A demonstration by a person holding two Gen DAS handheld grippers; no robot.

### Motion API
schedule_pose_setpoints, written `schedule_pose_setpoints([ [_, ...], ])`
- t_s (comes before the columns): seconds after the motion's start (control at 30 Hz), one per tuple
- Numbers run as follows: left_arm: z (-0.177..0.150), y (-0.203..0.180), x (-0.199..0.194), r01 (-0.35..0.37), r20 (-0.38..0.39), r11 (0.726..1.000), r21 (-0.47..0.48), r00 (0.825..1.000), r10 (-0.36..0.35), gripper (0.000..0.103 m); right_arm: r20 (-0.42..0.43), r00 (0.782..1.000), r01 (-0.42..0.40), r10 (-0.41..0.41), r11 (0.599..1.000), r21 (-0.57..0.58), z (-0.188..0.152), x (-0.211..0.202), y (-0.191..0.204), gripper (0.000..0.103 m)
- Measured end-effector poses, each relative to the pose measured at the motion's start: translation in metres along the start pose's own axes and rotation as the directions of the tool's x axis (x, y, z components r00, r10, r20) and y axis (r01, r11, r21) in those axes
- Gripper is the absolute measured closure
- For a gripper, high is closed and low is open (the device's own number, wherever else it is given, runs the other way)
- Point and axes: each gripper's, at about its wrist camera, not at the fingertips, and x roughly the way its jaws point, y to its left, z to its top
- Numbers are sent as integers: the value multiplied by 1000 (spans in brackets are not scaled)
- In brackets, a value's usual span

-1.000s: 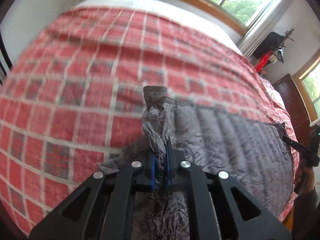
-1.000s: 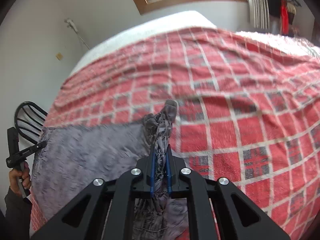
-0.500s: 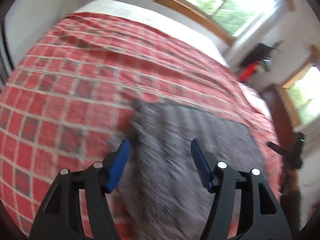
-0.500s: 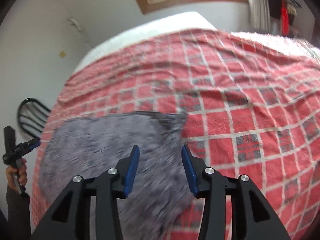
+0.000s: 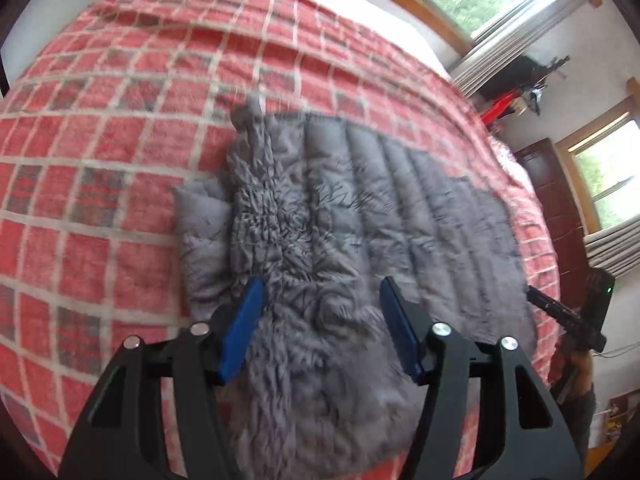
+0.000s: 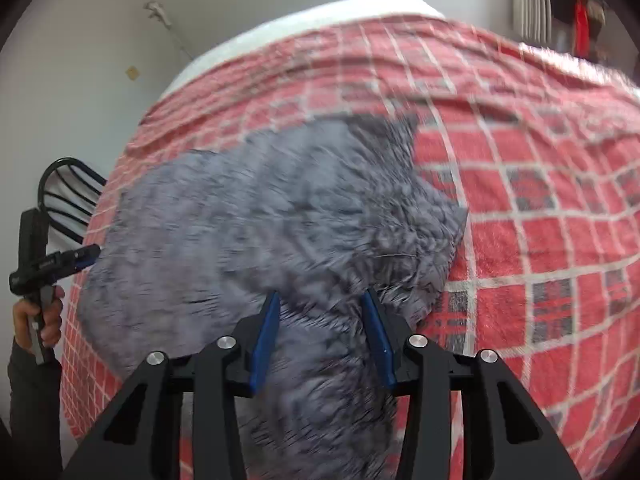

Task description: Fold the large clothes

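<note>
Both the left gripper (image 5: 320,308) and right gripper (image 6: 318,320) have just spread their jaws, gripping nothing; the grey quilted puffer jacket (image 5: 360,220) lies mid-frame, crinkled, on the red plaid blanket (image 5: 100,140).

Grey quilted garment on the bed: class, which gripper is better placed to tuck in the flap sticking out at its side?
Probably the left gripper: the flap lies just beside its open jaws.

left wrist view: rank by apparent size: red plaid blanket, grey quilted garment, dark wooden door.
1. red plaid blanket, fills most of the view
2. grey quilted garment, lying on it
3. dark wooden door, smallest, but farther away and partly cut off, so its true size is unsure
</note>
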Motion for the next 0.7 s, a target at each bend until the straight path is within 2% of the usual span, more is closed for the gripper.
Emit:
schedule_pose_setpoints([
  [0.07, -2, 10, -20, -3, 29, 1000, -19, 1000, 3, 22, 12, 1000, -10, 11, 998, -63, -12, -13, 24, 55],
  [0.1, -3, 17, -26, -11, 35, 1000, -27, 999, 12, 18, 15, 1000, 5, -3, 993, -115, -20, -17, 43, 49],
  [0.17, -8, 37, -34, -32, 25, 998, -50, 999, 34, 16, 14, 1000, 7, -4, 977, -211, -40, -18, 83, 45],
  [0.23, -15, 54, -35, -14, 0, 996, -89, 1000, 15, 14, -2, 1000, -12, 12, 961, -276, -59, -13, 116, 43],
  [0.3, -23, 67, -31, 7, -26, 994, -113, 1000, -10, 14, -20, 999, -36, 30, 932, -362, -79, -5, 160, 42],
  [0.43, -30, 73, -16, 32, -2, 992, -120, 999, -33, 14, -11, 997, -70, 74, 878, -474, -112, 7, 229, 41],
  [0.5, -28, 75, -6, 62, 3, 988, -141, 998, -62, 14, 25, 997, -45, 68, 849, -526, -121, 14, 257, 36],
  [0.57, -22, 71, 11, 92, -23, 985, -147, 995, -97, 15, 45, 998, -17, 52, 824, -567, -123, 26, 280, 32],
  [0.63, -16, 64, 20, 95, -30, 988, -125, 995, -100, 16, 46, 998, -7, 44, 797, -604, -127, 38, 301, 32],
  [0.7, -7, 56, 28, 126, -51, 986, -107, 990, -132, 31, 56, 998, 9, 35, 773, -635, -132, 47, 317, 32],
])
